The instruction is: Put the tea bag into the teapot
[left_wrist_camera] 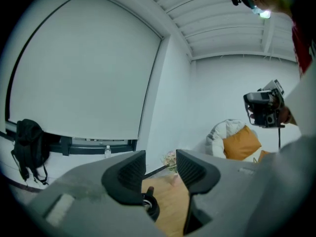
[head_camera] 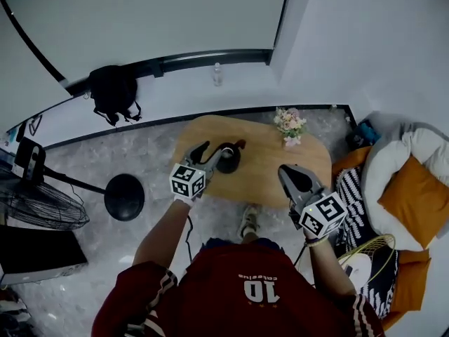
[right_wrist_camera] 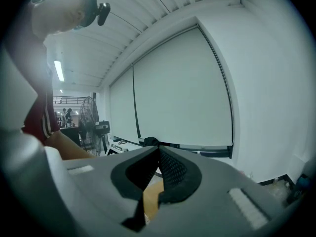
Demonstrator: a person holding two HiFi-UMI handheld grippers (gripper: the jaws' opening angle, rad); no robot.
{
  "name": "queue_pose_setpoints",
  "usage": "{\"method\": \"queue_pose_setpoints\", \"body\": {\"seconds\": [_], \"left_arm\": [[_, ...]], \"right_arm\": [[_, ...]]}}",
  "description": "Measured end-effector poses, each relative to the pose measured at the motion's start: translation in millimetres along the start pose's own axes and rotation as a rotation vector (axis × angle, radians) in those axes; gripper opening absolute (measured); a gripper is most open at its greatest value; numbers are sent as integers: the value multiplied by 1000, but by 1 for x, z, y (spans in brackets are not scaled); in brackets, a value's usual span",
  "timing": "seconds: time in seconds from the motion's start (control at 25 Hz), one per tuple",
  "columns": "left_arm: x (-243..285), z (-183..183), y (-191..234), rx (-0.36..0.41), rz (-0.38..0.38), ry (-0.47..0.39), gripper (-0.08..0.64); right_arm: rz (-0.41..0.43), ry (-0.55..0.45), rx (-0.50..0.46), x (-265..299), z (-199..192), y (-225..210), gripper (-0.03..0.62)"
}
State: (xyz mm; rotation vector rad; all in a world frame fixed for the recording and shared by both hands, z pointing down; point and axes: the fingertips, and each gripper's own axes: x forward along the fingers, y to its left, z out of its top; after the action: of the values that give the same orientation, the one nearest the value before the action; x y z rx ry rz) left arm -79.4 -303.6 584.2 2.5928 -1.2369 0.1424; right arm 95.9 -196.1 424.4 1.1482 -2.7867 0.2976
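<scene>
Teapot upright on table, spout or handle pointing toward flowers.

The table carries the teapot on its left half and the vase of flowers at its far edge, right of the teapot and well apart from it. The left gripper hangs over the table's near left part, just beside the teapot, and the right gripper hangs over its near right part. Behind the table runs a low sill with a backpack at its left and a bottle further right; a fan stands left of the table and cushions lie to its right.
</scene>
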Motion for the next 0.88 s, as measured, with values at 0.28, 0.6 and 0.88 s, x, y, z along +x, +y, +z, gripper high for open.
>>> {"method": "queue_pose_setpoints", "body": {"seconds": [0.28, 0.6, 0.88], "left_arm": [[-54, 55, -31, 19, 6, -91, 187], [-96, 107, -77, 89, 22, -150, 187], [-121, 145, -121, 127, 7, -199, 121]], "right_arm": [[-12, -12, -5, -8, 9, 15, 2], [-18, -59, -32, -27, 31, 30, 2], [-28, -114, -37, -46, 46, 39, 2]]}}
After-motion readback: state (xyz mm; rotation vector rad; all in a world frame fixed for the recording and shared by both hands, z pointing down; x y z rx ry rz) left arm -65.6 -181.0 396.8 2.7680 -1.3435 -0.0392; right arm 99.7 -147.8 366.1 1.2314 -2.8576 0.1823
